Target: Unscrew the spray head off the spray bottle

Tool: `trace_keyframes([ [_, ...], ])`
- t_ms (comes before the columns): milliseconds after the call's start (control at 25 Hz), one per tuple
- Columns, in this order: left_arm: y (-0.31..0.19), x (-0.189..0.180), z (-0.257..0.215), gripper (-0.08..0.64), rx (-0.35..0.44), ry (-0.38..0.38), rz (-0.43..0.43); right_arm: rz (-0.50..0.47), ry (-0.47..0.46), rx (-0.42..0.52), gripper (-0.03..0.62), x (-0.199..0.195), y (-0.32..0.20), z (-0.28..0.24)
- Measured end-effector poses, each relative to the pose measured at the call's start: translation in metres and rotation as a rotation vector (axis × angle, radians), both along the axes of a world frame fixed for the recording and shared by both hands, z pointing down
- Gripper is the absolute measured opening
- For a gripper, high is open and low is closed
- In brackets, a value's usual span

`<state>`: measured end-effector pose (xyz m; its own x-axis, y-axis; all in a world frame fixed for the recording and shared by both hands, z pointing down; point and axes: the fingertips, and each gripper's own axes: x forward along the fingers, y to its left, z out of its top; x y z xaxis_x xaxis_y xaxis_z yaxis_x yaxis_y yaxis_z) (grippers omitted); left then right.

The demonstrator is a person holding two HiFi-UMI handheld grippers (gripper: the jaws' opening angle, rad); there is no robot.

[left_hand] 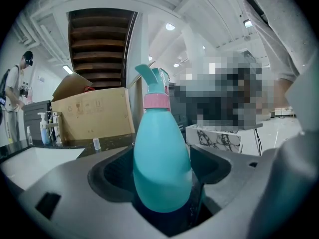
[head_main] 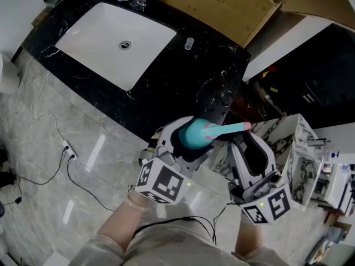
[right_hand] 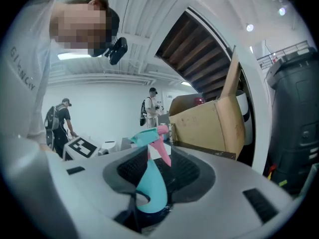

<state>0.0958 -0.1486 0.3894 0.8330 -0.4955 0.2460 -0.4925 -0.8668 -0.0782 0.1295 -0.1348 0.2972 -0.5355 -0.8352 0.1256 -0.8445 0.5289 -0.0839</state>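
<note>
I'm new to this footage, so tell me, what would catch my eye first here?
A teal spray bottle with a pink collar, held between the fingers of the left gripper at the middle of the head view. The right gripper is closed on its spray head, and beyond them a white sink sits in a black counter.

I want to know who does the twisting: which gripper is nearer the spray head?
Right. The right gripper is clamped on the spray head itself; the left gripper grips the teal bottle body, below the pink collar.
</note>
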Motion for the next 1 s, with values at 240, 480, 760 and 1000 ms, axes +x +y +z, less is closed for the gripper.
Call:
trace_keyframes([
  [240,-0.001,-0.002,0.000,0.362,0.000,0.005,-0.005,-0.081,-0.101,-0.026,0.253,-0.033,0.006,-0.007],
  [480,0.000,-0.001,0.000,0.364,0.001,0.005,-0.008,-0.115,-0.052,-0.003,0.261,-0.051,-0.004,-0.003],
  [760,0.000,-0.001,0.001,0.362,0.004,0.008,-0.009,-0.157,0.008,0.022,0.294,-0.068,-0.009,0.001],
  [1000,0.001,-0.001,0.002,0.362,0.005,0.012,-0.014,-0.096,0.077,0.048,0.265,-0.071,-0.017,0.009],
])
